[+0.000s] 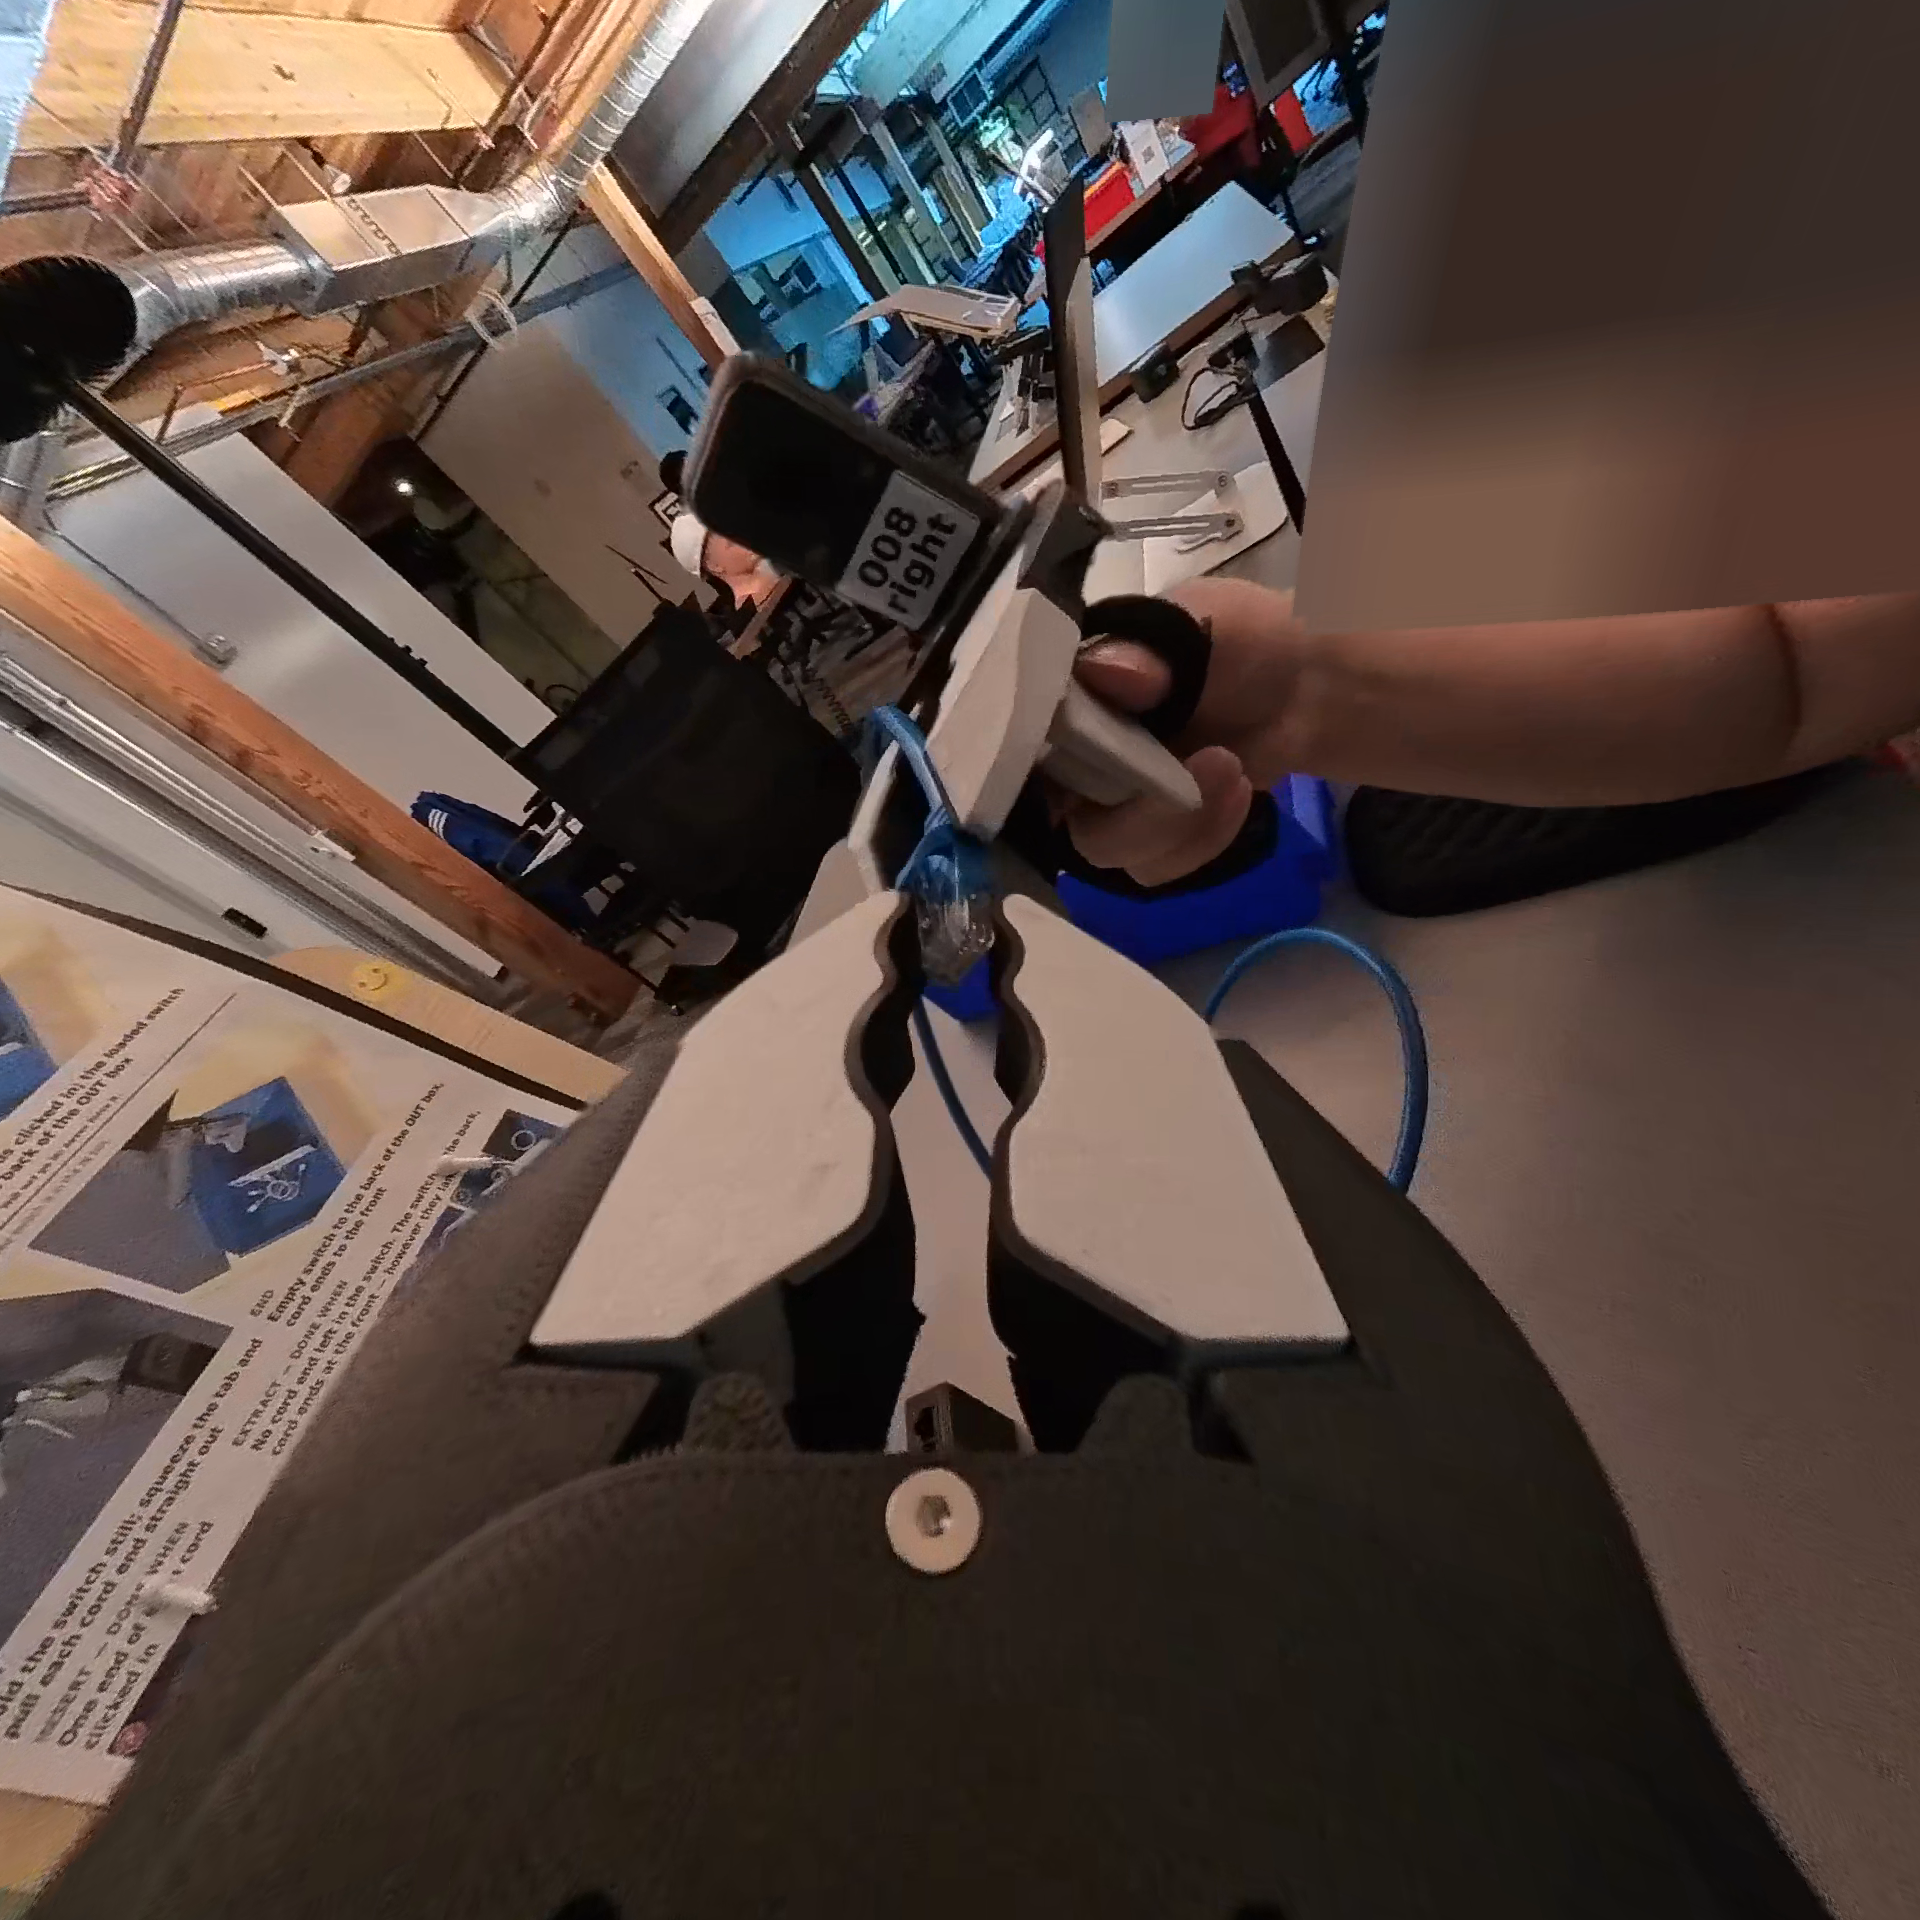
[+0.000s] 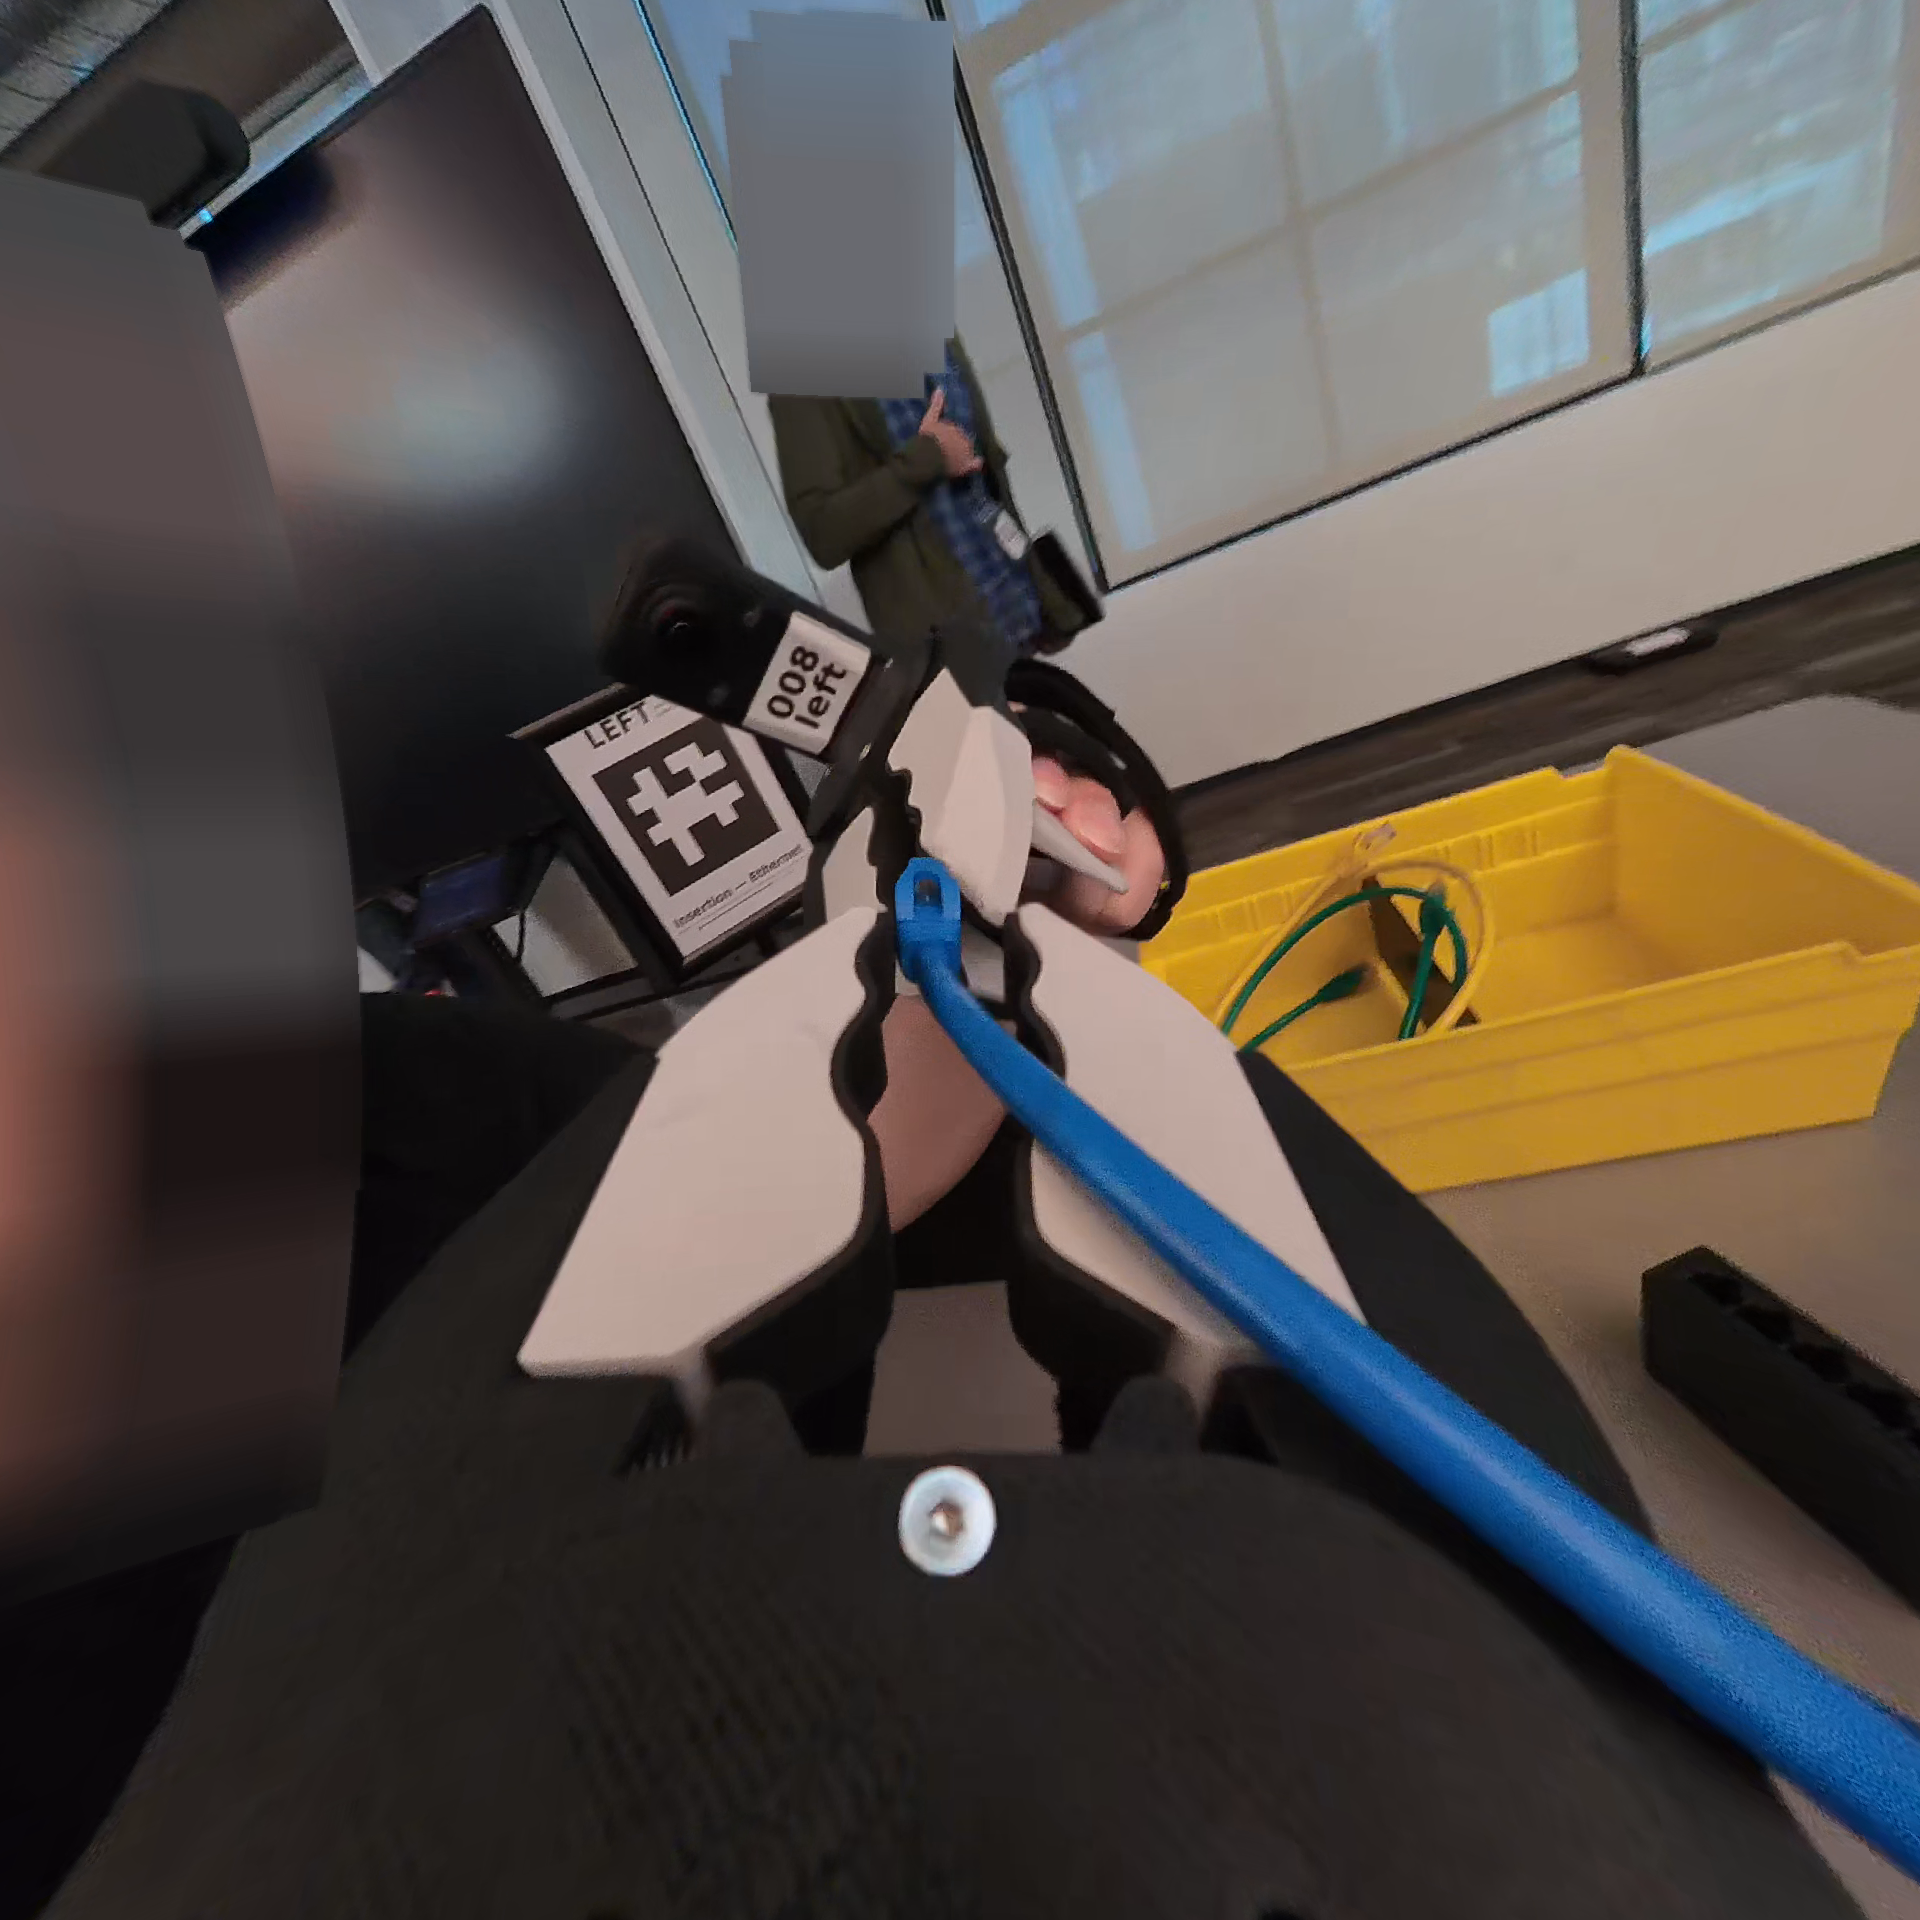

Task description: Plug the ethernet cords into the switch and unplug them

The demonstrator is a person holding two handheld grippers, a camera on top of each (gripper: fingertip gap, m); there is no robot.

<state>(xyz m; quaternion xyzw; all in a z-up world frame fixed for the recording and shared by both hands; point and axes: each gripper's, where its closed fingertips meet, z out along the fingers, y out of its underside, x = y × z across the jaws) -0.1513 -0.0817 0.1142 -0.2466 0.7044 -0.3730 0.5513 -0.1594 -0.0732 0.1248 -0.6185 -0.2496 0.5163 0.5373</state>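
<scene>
A blue ethernet cord (image 2: 1299, 1340) is held up in the air between my two grippers, which face each other tip to tip. My right gripper (image 2: 948, 930) is shut on the cord's blue boot (image 2: 925, 904), and the cord trails over its right finger toward the lower right. My left gripper (image 1: 953, 916) has its jaws narrow around the cord's clear plug (image 1: 951, 935). The facing right gripper (image 1: 935, 821) pinches the boot just behind the plug. The black switch (image 2: 1787, 1382) lies on the grey table at the right. A black ported piece (image 1: 940, 1425) shows low between my left fingers.
A yellow bin (image 2: 1621, 1101) on the table holds green and yellow cords. A blue bin (image 1: 1195, 904) sits behind the right hand, with slack blue cord (image 1: 1403, 1039) looping on the table. An instruction sheet (image 1: 208, 1247) lies left. A marker sign (image 2: 686, 821) and a standing person (image 2: 914, 499) are beyond. Both grippers' tips are close together, under 4 cm apart. Left tips and right tips are each some 30 cm from the black switch (image 2: 1787, 1382).
</scene>
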